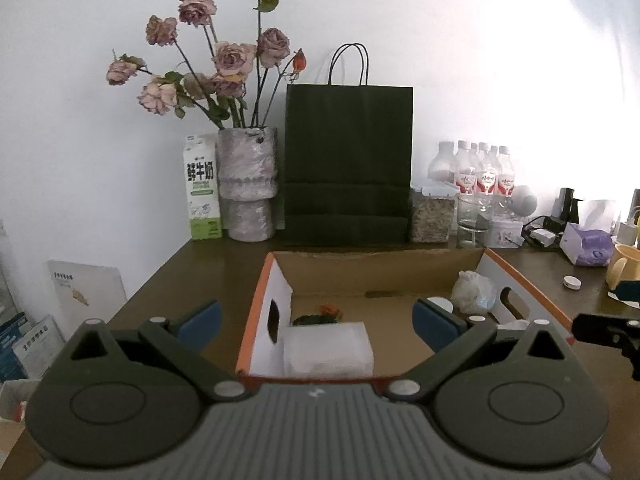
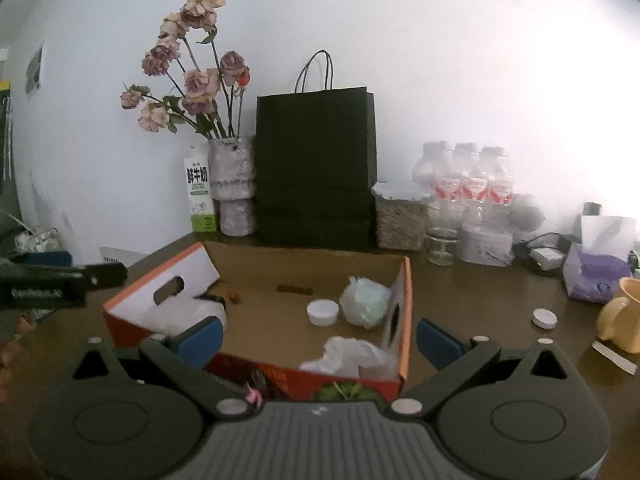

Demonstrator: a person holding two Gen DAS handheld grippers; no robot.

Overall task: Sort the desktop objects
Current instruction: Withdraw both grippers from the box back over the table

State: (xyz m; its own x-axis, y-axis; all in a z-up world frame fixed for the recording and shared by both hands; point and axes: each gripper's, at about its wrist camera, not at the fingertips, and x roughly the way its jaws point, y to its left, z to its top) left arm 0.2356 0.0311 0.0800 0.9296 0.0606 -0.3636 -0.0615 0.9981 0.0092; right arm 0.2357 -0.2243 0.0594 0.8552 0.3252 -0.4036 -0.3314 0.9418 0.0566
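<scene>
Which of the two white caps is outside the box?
The white cap on the bare table, right of the cardboard box near the yellow mug. The other white cap lies on the box floor beside a crumpled bag.

Strong light from the right blows out the wall [image 1: 520, 60] and washes the water bottles [image 2: 472, 184]. Fisheye bends edges, dark vignette in corners. Right wrist view softer, slightly blurred. Black bag [image 1: 348, 164] lacks detail.
</scene>
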